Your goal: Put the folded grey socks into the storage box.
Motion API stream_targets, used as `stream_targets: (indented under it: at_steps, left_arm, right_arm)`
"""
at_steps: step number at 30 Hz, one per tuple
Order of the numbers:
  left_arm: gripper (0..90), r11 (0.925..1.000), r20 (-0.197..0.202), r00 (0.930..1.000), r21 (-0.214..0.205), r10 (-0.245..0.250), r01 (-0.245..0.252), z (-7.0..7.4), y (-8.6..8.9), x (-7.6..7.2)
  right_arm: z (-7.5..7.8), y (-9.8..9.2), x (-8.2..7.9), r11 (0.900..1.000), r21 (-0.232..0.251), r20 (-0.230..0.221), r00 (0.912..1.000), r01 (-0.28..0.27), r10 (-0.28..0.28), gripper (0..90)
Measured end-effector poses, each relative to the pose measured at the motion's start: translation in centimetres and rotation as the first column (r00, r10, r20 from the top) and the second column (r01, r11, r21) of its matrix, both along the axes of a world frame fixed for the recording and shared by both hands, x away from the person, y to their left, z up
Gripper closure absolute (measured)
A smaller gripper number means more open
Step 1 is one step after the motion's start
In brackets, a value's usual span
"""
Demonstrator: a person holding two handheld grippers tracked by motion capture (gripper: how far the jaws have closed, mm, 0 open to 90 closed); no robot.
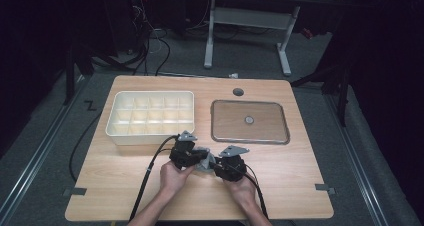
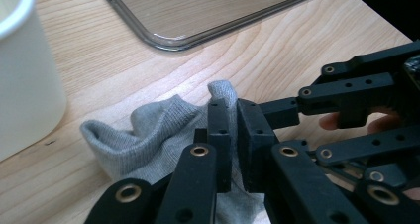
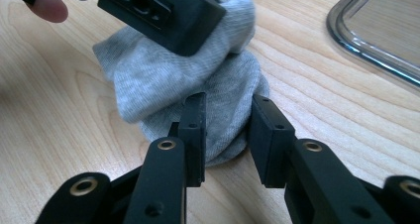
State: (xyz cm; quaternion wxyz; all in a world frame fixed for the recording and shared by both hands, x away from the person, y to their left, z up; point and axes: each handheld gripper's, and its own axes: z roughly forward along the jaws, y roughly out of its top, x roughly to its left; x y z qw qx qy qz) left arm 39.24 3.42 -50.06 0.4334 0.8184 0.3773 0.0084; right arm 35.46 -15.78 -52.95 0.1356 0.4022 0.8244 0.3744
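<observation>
So at this point I had both grippers bunched together near the front middle of the table [image 1: 125, 186], working a grey sock [image 3: 198, 80]. My left gripper [image 2: 230, 130] had its jaws pressed nearly together with a fold of the sock pinched between them (the fabric poked up just above the tips in the left gripper view). The rest of the sock spilled out to the left of those jaws in a crumpled heap on the wood.

My right gripper [image 3: 228, 135] was a different story: its jaws were partly spread with the rounded end of the sock sitting between them. From the right gripper view I honestly couldn't tell if the pads were pressing the fabric or just framing it, so I'm not calling it a grip. The left gripper's jaws came in from the top of that view, clamped on the upper part of the sock.

From the high view, the two hands came in from the bottom edge, with the sock a small grey lump between the grippers.

Farther back, on the left, sat the cream divided tray [image 1: 150, 113] with its grid of compartments. To the right of it lay a clear flat lid [image 1: 250, 121], well apart from the sock. A small dark round hole [image 1: 238, 92] sat just behind the lid.
</observation>
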Motion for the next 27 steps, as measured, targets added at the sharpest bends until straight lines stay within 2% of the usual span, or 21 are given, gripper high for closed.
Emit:
stream_targets:
  at_steps: [3,12,15,20,23,25,27]
  left_arm:
    - [85.2,1.0000,-0.001,1.0000,0.009,-0.003,0.003,-0.4,-0.3,0.1]
    - [85.1,0.9994,0.022,0.9997,0.035,0.007,-0.008,-0.3,0.2,0.1]
    - [85.1,0.9991,0.026,0.9995,0.040,0.016,-0.017,-0.4,0.4,0.2]
    - [84.7,0.9995,0.010,0.9997,0.021,0.022,-0.022,-0.7,0.6,0.5]
    - [84.7,0.9988,0.004,0.9999,0.047,0.016,-0.016,-1.3,0.4,0.7]
    - [84.7,0.9991,-0.006,0.9997,0.035,0.022,-0.022,-1.6,0.6,0.9]
    - [85.0,0.9985,0.000,0.9998,0.051,0.018,-0.018,-1.8,0.5,1.0]
  right_arm:
    - [0.0,0.0,0.3,1.0000,0.001,-0.014,0.9999,-0.008,0.008,70.5]
    - [-0.2,0.2,0.8,0.9988,0.014,-0.004,0.9989,-0.046,0.046,73.4]
    - [0.0,0.7,1.3,0.9980,-0.008,-0.014,0.9979,-0.063,0.063,73.6]
    - [-0.1,0.9,1.7,0.9975,-0.006,-0.011,0.9975,-0.070,0.070,73.7]
    - [-0.1,0.9,1.6,0.9976,-0.010,-0.010,0.9976,-0.069,0.069,73.7]
    - [-0.1,0.9,1.6,0.9975,-0.011,-0.010,0.9975,-0.070,0.070,73.6]
    - [-0.1,0.9,1.6,0.9974,-0.010,-0.010,0.9974,-0.071,0.071,73.6]
